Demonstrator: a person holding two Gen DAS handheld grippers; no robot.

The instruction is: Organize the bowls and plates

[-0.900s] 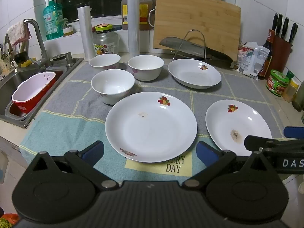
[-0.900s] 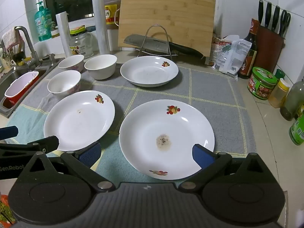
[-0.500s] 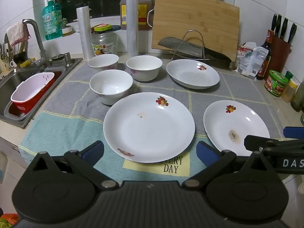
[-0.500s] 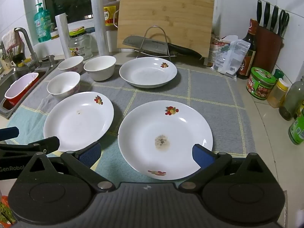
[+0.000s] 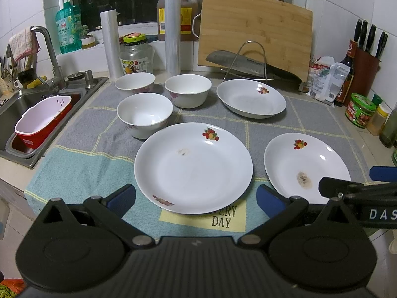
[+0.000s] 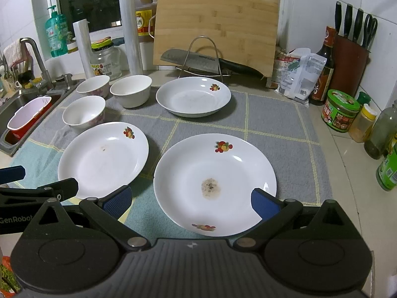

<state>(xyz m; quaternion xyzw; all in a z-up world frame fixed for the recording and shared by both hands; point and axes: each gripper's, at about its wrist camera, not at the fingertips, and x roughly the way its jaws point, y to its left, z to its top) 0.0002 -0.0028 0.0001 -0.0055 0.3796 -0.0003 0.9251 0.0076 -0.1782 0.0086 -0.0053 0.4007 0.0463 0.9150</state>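
Woven mat [image 5: 82, 159] bears round glossy plates [image 5: 193, 167]

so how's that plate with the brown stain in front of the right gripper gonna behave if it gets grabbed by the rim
The stained plate looks like glazed ceramic, so probably stiff, breakable and somewhat slippery against the pads. It is wide and shallow, so a one-edge grip would likely make it droop. It lies flat on the towel, so its rim may be hard to get under.

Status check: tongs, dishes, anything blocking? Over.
Left tongs open, right tongs open, both empty. Three plates and three bowls unstacked on the mat. Nothing blocking.
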